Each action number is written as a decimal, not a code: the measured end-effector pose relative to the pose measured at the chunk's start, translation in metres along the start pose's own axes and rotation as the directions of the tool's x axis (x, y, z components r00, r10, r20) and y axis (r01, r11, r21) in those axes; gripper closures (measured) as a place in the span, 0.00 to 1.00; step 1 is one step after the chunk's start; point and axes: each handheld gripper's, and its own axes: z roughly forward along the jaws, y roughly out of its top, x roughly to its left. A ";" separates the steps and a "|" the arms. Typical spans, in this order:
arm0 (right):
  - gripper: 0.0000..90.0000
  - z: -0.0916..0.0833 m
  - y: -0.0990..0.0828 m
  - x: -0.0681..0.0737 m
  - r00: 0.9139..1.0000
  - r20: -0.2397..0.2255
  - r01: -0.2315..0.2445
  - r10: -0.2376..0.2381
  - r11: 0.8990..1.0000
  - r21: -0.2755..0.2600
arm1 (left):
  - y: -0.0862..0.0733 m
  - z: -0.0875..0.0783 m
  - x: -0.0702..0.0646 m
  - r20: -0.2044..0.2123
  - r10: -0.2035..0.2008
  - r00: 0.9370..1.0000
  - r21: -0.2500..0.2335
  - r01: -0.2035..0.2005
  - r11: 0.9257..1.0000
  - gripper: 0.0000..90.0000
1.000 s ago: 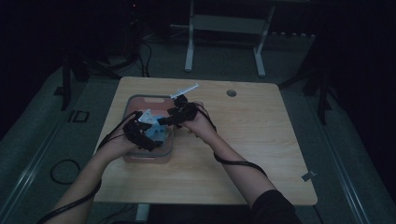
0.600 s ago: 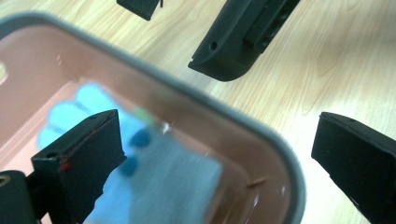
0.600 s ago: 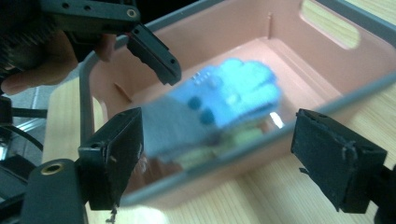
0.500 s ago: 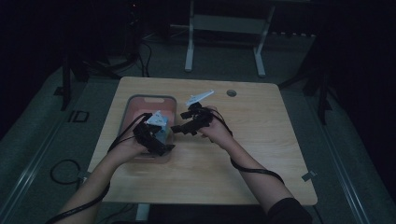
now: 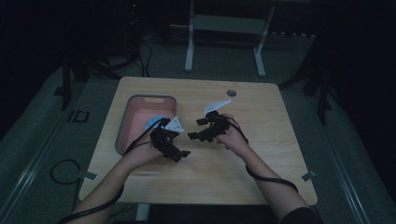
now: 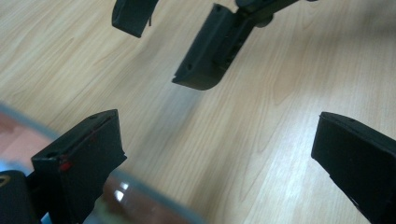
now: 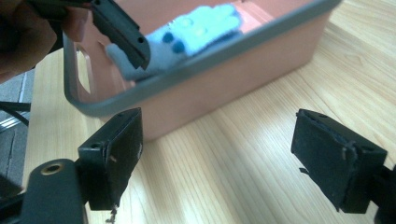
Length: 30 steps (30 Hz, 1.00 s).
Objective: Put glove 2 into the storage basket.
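Cloth of pale blue [image 7: 187,35], dotted with darker blue spots, lies inside the pink tub [image 5: 135,122], close to the tub's wall that faces the middle of the desk [image 5: 261,168]. The tub, pink with a grey rim, stands on the left half of the desk, nearer the far edge than the near one. Just beside its right wall the left gripper [image 5: 183,154] hangs over bare wood, its jaws spread wide after having just been opening, with nothing between them. Near it, toward the desk's middle, the right gripper [image 5: 195,129] points back at the tub; its jaws too have just been opening and stand wide apart, empty. The two grippers face each other, close but apart. A small round grey disc [image 5: 231,93] sits near the far edge.
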 end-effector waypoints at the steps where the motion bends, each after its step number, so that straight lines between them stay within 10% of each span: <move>1: 0.19 -0.002 -0.003 -0.001 1.000 0.002 -0.004 0.004 1.000 0.001 | 0.002 0.002 -0.002 0.000 0.007 1.000 0.002 -0.007 1.000 0.03; 30: 0.19 -0.029 -0.060 -0.011 0.998 0.036 -0.057 0.057 0.998 -0.008 | 0.015 0.053 -0.046 0.086 0.085 0.993 0.014 -0.087 0.996 0.03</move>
